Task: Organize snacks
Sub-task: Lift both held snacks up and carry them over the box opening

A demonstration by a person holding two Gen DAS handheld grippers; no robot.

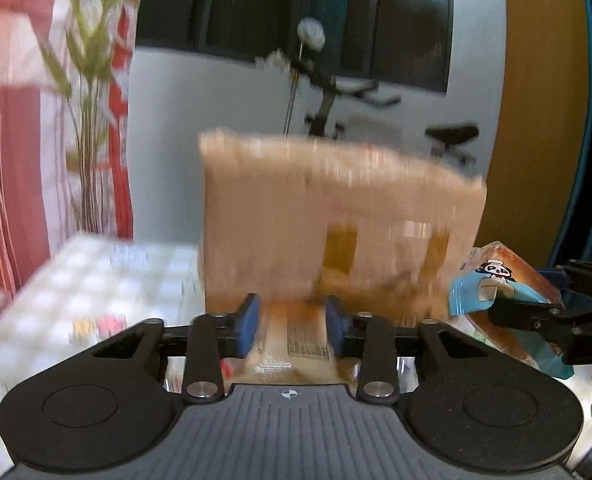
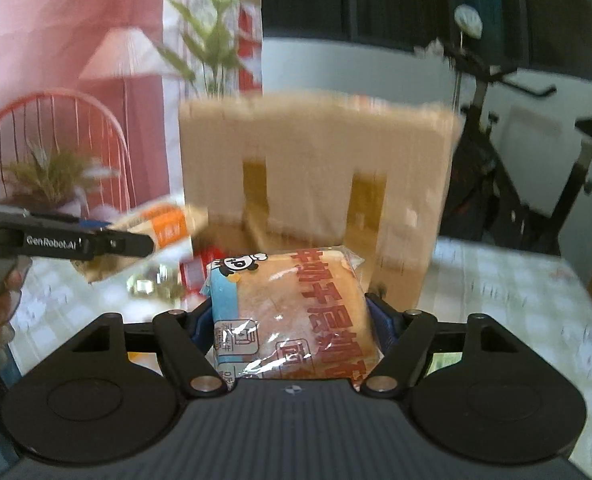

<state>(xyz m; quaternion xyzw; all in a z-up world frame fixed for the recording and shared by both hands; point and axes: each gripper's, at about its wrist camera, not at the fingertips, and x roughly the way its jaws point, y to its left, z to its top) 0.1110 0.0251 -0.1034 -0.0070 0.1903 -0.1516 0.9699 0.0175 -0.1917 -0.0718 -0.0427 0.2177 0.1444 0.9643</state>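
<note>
Both our jaws grip snacks, the left gripper [image 1: 291, 322] a tan packet [image 1: 289, 350], the right gripper [image 2: 291, 320] a bread pack [image 2: 291, 316], facing the cardboard box [image 2: 316, 176] dead ahead on the desk [image 2: 496, 292].

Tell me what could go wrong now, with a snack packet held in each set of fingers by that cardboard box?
1. The left gripper pinches only a narrow part of its orange-and-white packet; the slick wrapper might slip out.
2. The bread packet in the right gripper is soft, so a hard squeeze could crush it.
3. The cardboard box stands close ahead; a packet could catch its rim and fall among the snacks on the table.
</note>
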